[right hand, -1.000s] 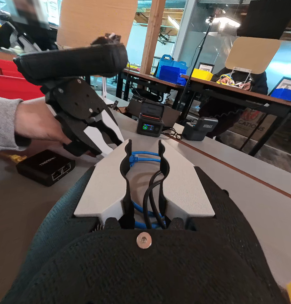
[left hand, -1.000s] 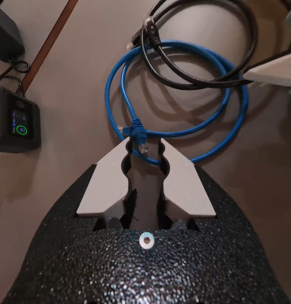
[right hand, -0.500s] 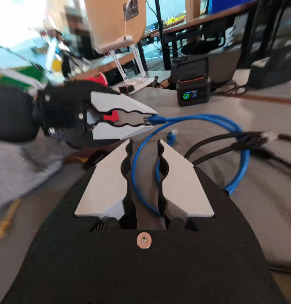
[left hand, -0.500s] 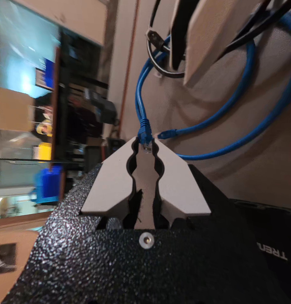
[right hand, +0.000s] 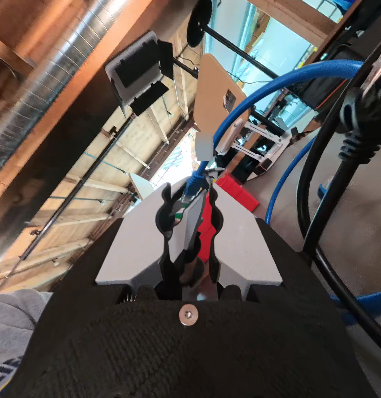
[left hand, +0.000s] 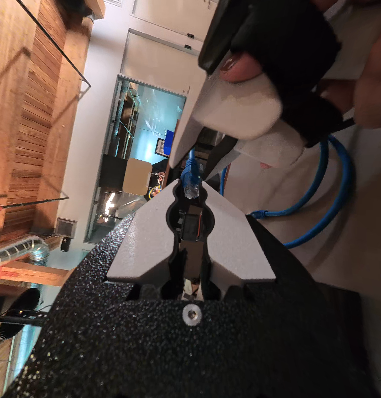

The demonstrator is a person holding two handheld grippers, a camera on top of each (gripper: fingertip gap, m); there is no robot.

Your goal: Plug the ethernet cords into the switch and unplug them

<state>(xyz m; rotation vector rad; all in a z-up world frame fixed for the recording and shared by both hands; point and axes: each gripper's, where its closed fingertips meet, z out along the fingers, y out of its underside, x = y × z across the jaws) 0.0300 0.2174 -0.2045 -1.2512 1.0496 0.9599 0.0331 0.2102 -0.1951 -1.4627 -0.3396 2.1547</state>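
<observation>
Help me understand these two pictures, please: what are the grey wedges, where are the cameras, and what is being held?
No robot arm is here: a person holds a two-finger gripper in each hand, with a camera on each looking along its grey fingers. In the left wrist view, the left gripper pinches the blue cord's plug, while the right gripper reaches in from above. The right wrist view shows the same plug at the right gripper's tips, jaws apart. The blue cord loops over the table; a black cord hangs close by.

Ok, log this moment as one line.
left gripper: shut on blue plug | right gripper: open, beside plug | black cord: loose
</observation>
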